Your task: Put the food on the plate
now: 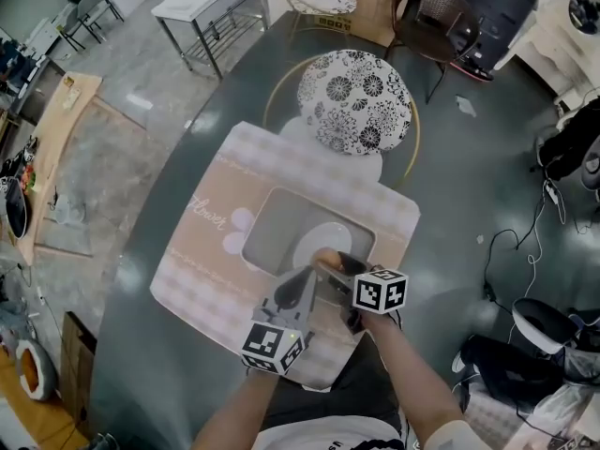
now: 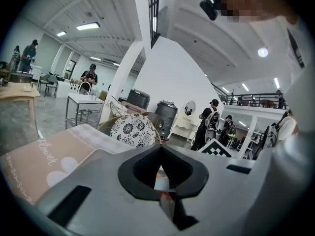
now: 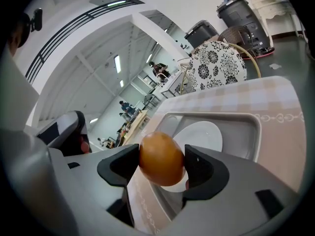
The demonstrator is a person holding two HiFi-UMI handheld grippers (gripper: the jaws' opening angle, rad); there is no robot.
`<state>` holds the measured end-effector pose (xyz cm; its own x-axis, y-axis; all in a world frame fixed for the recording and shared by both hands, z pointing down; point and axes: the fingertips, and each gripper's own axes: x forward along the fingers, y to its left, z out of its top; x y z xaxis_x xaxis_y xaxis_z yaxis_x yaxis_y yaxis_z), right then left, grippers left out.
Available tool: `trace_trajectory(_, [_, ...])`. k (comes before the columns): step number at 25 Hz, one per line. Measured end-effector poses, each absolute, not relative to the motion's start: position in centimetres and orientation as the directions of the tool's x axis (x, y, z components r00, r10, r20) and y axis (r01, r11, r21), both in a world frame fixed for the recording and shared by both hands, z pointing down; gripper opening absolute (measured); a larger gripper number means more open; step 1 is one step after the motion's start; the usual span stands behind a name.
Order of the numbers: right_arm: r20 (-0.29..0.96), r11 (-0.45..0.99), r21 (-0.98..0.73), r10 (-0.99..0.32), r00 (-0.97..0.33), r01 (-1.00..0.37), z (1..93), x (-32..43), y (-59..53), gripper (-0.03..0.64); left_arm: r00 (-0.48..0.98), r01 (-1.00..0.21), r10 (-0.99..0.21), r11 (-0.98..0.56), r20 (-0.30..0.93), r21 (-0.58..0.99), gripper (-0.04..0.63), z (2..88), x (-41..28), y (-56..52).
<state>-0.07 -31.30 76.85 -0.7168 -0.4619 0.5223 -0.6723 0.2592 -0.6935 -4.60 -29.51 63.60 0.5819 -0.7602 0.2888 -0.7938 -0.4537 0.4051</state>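
Right hand-held gripper [image 3: 162,162] pinching orange food [image 3: 161,156] above plate [image 3: 204,134] near edge, within tray [image 3: 248,118] rim; left hand-held gripper [image 2: 161,167] pressed together.

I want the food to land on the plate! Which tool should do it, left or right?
Right. The right tool grips the round orange-brown food just above the round white plate in the grey tray. The left tool is shut and holds nothing.

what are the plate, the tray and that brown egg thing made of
The plate: smooth glossy white, likely ceramic or melamine. The tray: matte grey with rounded moulded corners, probably plastic, possibly metal. The egg-shaped food: smooth, orange-brown with a soft sheen; real or plastic replica, cannot tell.
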Motion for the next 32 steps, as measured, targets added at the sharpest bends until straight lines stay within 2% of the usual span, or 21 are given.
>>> trace_trajectory(10, [0.588,0.266,-0.650,-0.418,-0.693,-0.712,79.0,-0.7,-31.7,0.296,0.584,-0.793,-0.751,-0.446,0.308,0.415,0.006,65.0,-4.8,-30.0])
trace_trajectory(17, [0.623,0.373,-0.541,-0.423,-0.657,-0.754,78.7,-0.7,-33.1,0.298,0.579,-0.797,-0.751,-0.438,0.316,0.417,0.006,65.4,-5.2,-30.2])
trace_trajectory(32, [0.583,0.401,-0.556,-0.436,-0.685,-0.728,78.4,1.0,-36.1,0.304,0.582,-0.796,-0.744,-0.437,0.329,0.419,0.006,65.7,-4.2,-31.0])
